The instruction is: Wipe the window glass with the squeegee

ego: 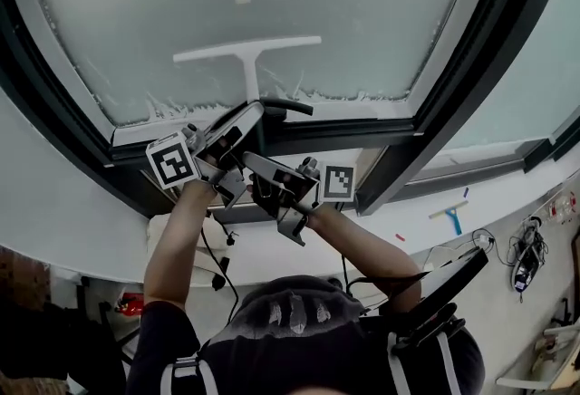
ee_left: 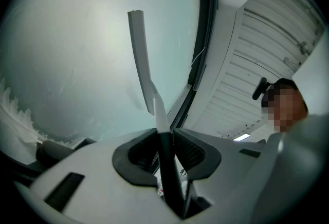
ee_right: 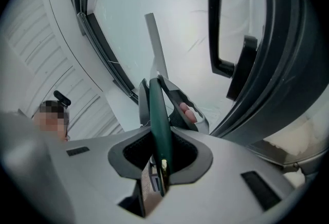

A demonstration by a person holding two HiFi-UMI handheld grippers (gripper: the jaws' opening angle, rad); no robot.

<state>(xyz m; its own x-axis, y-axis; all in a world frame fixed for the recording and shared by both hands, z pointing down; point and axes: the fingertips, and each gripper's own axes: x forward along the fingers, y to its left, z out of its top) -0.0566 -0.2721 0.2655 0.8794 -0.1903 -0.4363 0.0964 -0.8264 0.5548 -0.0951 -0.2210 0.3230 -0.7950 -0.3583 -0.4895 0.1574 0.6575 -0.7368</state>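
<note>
The white squeegee (ego: 246, 50) lies flat against the frosted window glass (ego: 362, 13), its blade level and its stem pointing down. Both grippers hold its handle from below. My left gripper (ego: 243, 123) is shut on the dark upper part of the handle (ee_left: 165, 166), and the white blade (ee_left: 139, 48) rises ahead of it. My right gripper (ego: 258, 168) is shut on the green lower end of the handle (ee_right: 159, 120), just behind the left gripper. A band of white foam (ego: 181, 103) clings along the bottom of the pane.
A black window handle (ee_right: 221, 38) juts out at the pane's lower edge, close to the grippers. The dark window frame (ego: 471, 85) borders the glass. A small blue squeegee (ego: 450, 216) and cables (ego: 530, 253) lie below to the right.
</note>
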